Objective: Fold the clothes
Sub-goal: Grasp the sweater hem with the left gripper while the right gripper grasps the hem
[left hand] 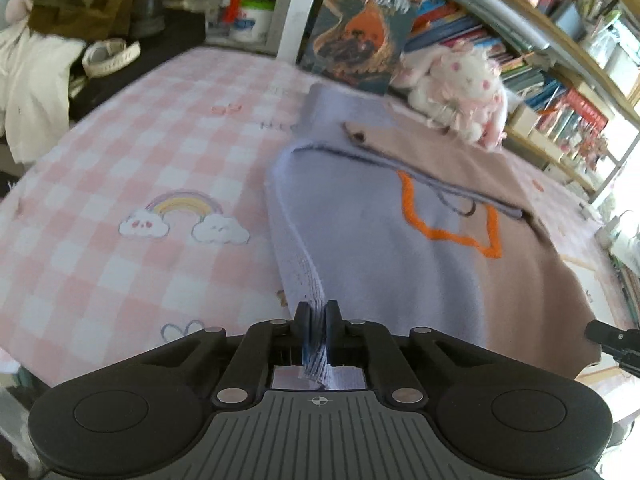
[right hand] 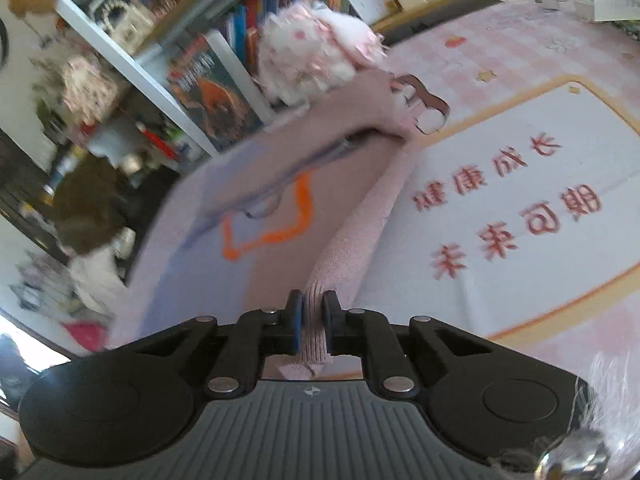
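Sweater (left hand: 372,216), lavender and dusty pink with an orange outline, is lying mid-frame on the checked bedspread (left hand: 120,168); left gripper (left hand: 318,320) and right gripper (right hand: 312,312) are each clamping a ribbed hem corner.

sweater (left hand: 380,248): lavender and dusty pink halves, orange outline motif
bedsheet (left hand: 120,184): pink-and-white check, pastel rainbow with clouds left of the tongs
plush rabbit (left hand: 460,84): white and pink
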Motion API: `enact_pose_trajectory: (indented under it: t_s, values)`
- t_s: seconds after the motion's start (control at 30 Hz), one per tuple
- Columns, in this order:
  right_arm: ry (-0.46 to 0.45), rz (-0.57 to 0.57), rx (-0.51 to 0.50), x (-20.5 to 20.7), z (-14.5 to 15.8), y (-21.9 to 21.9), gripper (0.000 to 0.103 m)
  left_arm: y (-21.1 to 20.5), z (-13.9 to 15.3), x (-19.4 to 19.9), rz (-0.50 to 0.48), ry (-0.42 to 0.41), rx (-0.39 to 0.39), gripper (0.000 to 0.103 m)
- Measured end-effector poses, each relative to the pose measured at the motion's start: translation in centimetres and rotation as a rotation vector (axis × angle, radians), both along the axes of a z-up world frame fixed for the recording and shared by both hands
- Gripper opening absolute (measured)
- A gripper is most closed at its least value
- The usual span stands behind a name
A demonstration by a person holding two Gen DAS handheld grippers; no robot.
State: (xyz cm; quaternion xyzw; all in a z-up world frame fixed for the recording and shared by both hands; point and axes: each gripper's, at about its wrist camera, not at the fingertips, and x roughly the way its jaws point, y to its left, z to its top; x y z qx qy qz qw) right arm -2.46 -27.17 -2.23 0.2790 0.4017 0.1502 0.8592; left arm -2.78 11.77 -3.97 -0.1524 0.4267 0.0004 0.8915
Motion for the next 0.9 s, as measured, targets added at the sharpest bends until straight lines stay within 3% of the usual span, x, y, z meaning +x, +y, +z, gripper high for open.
enact_pose_trajectory:
  t_s: [0.17, 0.23, 0.43, 0.57, 0.6, 0.63, 0.7, 0.9]
  values:
    - [0.092, -0.039, 0.002, 0.6, -1.6, -0.1, 0.020, 1.1, -0.5, 0.1, 0.023, 0.035, -0.039, 0.013]
    - [0.114, -0.049, 0.012, 0.5, -2.1, -0.1, 0.034, 1.3, -0.8, 0.2, 0.023, 0.048, -0.048, 0.017]
    - [0.161, -0.047, 0.040, 0.6, -3.0, 0.6, 0.039, 1.7, -1.6, 0.5, 0.040, 0.071, -0.088, 0.017]
    - [0.154, -0.142, 0.058, 0.5, -2.8, -0.5, 0.031, 2.2, -1.9, 0.5, 0.044, 0.061, -0.137, 0.016]
    - [0.159, -0.168, 0.071, 0.4, -2.8, -1.0, 0.017, 2.3, -1.9, 0.4, 0.044, 0.059, -0.152, 0.012]
    - [0.172, -0.174, 0.083, 0.5, -2.9, -1.3, 0.013, 2.4, -2.0, 0.4, 0.044, 0.058, -0.170, 0.010]
    - [0.194, -0.171, 0.086, 0.6, -3.0, -1.8, 0.010, 2.7, -2.2, 0.3, 0.046, 0.062, -0.196, 0.005]
    - [0.202, -0.187, 0.141, -0.6, -2.5, -3.3, 0.009, 2.5, -1.8, -0.8, 0.054, 0.063, -0.211, 0.004]
